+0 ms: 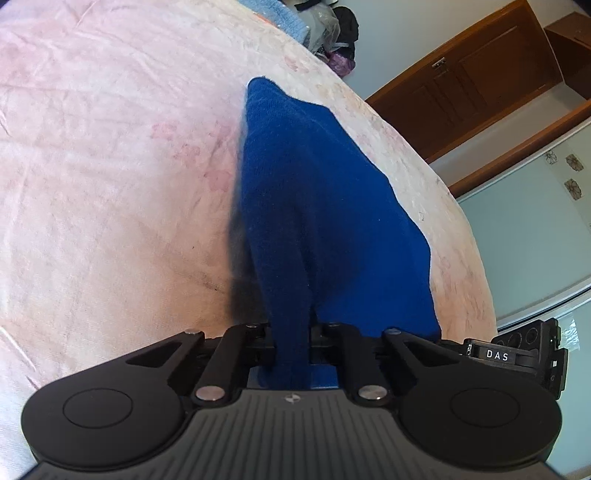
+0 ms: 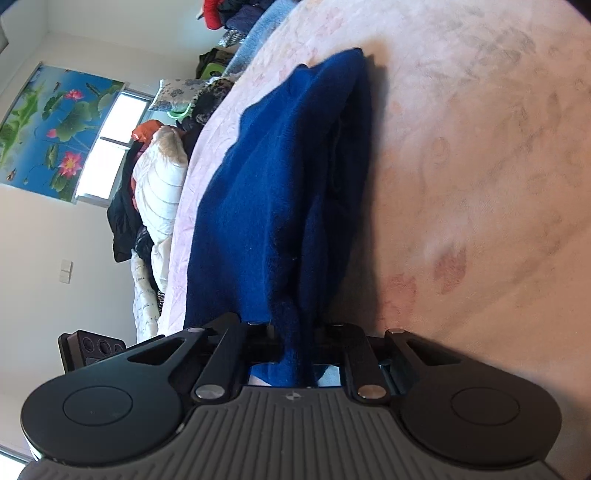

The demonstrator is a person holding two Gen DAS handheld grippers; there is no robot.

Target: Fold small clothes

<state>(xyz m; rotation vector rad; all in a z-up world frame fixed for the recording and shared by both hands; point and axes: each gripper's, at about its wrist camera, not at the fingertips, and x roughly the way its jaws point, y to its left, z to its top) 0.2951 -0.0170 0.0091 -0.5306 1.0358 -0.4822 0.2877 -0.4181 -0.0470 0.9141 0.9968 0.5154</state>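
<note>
A small blue knitted garment (image 1: 314, 192) is stretched over the pink bedspread (image 1: 110, 166). My left gripper (image 1: 293, 343) is shut on a bunched edge of it, and the cloth runs away from the jaws toward a far corner. In the right wrist view the same blue garment (image 2: 280, 192) lies in thick folds, and my right gripper (image 2: 297, 343) is shut on another gathered edge of it. Both grippers' fingertips are hidden by the pinched cloth. The other gripper's black body (image 1: 517, 354) shows at the right edge of the left wrist view.
Piled clothes and bags (image 1: 332, 29) sit at the far end of the bed. A wooden door (image 1: 480, 81) and a pale cabinet (image 1: 535, 240) stand beyond the bed's edge. In the right wrist view more clothes and a white quilt (image 2: 159, 177) lie heaped under a window.
</note>
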